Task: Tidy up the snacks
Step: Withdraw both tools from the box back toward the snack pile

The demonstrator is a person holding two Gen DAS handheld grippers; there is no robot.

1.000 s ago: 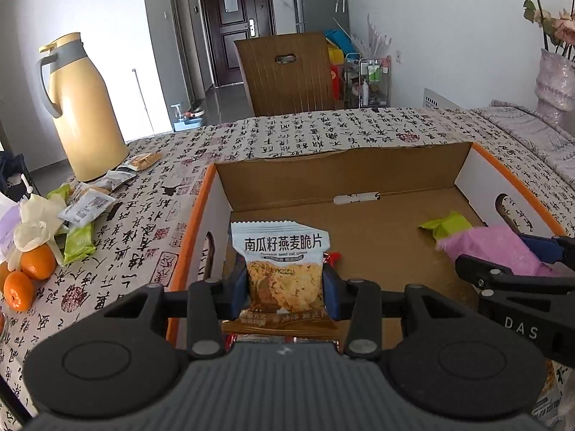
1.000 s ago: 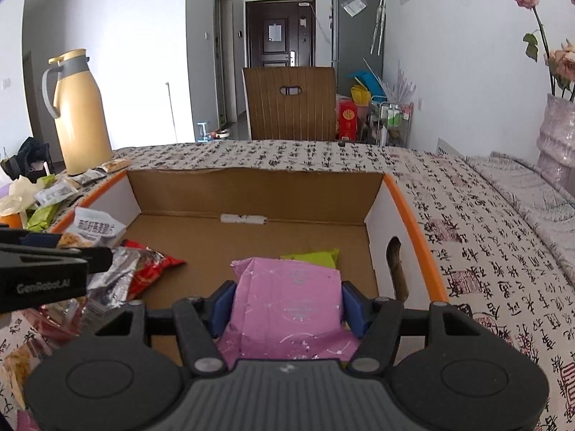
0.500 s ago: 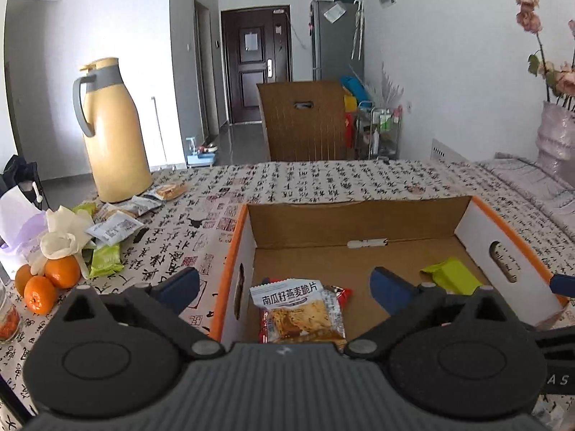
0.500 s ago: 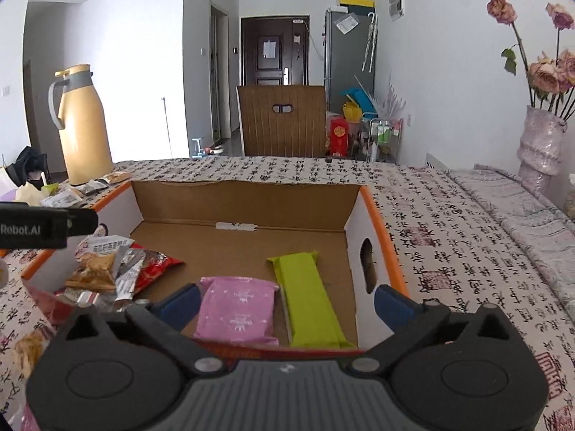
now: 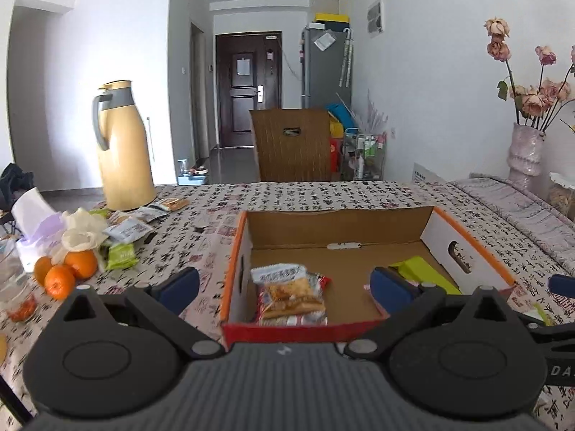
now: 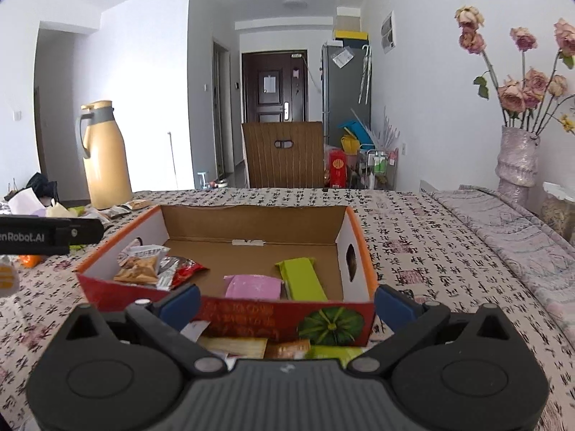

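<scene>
Lying in box (image 6: 355, 230): cracker pack (image 6: 138, 267) at 9 o'clock, pink pack (image 6: 253, 286) and green bar (image 6: 301, 277) at 3. Left gripper (image 5: 284, 283) and right gripper (image 6: 285, 300) are gaping wide, holding nothing.

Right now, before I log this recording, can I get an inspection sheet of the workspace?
Surface: table under a calligraphy-print cloth.
Job's things: open cardboard box with orange rim holds a crisp packet with white top at left, a pink packet and a lime-green bar at right. Loose packets lie left of the box.
Clutter: tall yellow thermos jug, oranges, tissue pack.
Grippers: left hand-held gripper open; right hand-held gripper open; neither holds anything.
Cables: nothing seen.
Surroundings: brown wooden chair, dark door, grey fridge, vase of dried roses.
</scene>
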